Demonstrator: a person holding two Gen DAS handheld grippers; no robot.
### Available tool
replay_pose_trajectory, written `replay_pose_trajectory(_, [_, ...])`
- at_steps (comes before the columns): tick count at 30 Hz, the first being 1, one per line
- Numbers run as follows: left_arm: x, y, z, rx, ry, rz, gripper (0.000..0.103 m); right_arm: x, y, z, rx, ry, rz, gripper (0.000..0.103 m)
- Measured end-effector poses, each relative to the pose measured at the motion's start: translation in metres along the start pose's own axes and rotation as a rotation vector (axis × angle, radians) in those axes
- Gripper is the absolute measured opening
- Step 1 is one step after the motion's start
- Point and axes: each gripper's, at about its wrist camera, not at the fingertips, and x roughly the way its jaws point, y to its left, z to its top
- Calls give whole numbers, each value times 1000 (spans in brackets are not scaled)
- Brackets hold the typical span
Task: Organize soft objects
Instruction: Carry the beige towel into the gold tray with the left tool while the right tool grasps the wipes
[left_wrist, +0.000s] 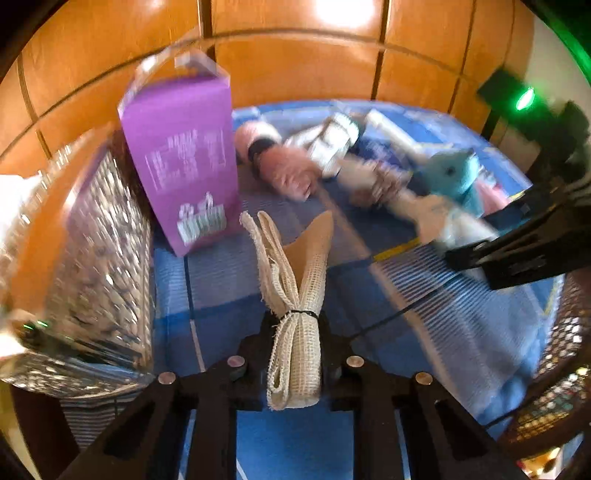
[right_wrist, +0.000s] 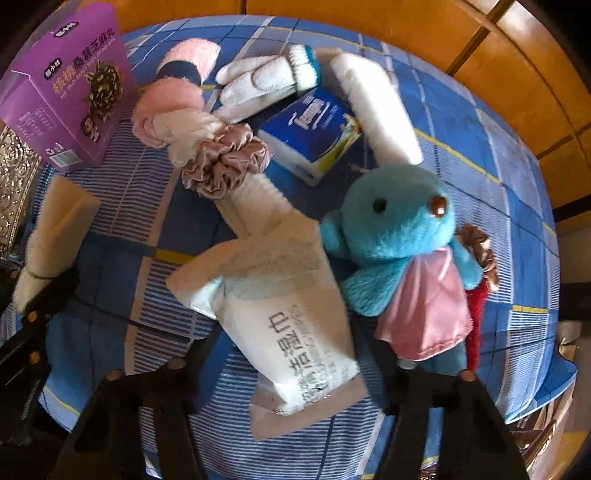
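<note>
My left gripper (left_wrist: 297, 332) is shut on a rolled beige mesh cloth (left_wrist: 295, 280) tied with a black band, held above the blue checked tablecloth (left_wrist: 443, 317). The same roll (right_wrist: 55, 229) shows at the left of the right wrist view. My right gripper (right_wrist: 288, 343) points down over a white tissue pack (right_wrist: 291, 325) printed with text. The pack lies flat between the jaws, and a strip of cloth still shows beside the left finger. A blue plush toy (right_wrist: 395, 229) in a pink dress lies just right of the pack. From the left wrist view, the right gripper (left_wrist: 476, 254) sits over the pack's end.
A purple box (right_wrist: 62, 92) stands at the left by a silver embossed container (left_wrist: 96, 266). Pink fluffy pieces (right_wrist: 166, 99), white gloves (right_wrist: 258, 81), a mauve scrunchie (right_wrist: 225, 162), a blue tissue pack (right_wrist: 314, 129) and a white roll (right_wrist: 373, 99) crowd the far side. A mesh basket (left_wrist: 554, 387) stands right.
</note>
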Motion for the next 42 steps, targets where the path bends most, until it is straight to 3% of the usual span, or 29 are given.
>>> replay_pose_trajectory(1, [-10, -2, 5, 4, -23, -19, 20, 0, -1, -2, 6, 5, 8, 51])
replay_pose_trajectory(5, [-46, -12, 37, 27, -120, -97, 20, -3, -2, -15, 55, -6, 29, 52])
replay_pose_trajectory(9, [-61, -15, 92, 30, -171, -128, 20, -5, 4, -26, 64, -11, 25, 52])
replay_pose_trajectory(15, [-59, 43, 176, -121, -215, -53, 20, 2, 16, -29, 84, -16, 50, 52])
replay_pose_trajectory(18, [-75, 95, 186, -237, -269, 9, 20, 3, 17, -28, 85, -11, 54, 52])
replay_pose_trajectory(23, [-118, 183, 137, -402, -335, 136, 20, 8, 17, -7, 70, -2, 35, 53])
replay_pose_trajectory(25, [-130, 214, 99, -456, -337, 199, 20, 9, 27, -6, 67, -5, 12, 53])
replay_pose_trajectory(30, [-139, 273, -1, -654, -277, 273, 20, 9, 35, -7, 102, -24, 13, 53])
replay_pose_trajectory(32, [-133, 285, -41, -731, -223, 270, 20, 9, 39, -9, 106, -32, 13, 53])
replay_pose_trajectory(36, [-115, 287, -89, -800, -143, 245, 20, 10, 45, -17, 123, -45, 11, 55])
replay_pose_trajectory(40, [-97, 283, -102, -809, -115, 193, 24, 12, 47, -30, 173, -50, 32, 57])
replay_pose_trajectory(42, [-96, 276, -93, -782, -110, 192, 35, 12, 46, -33, 179, -58, 29, 57])
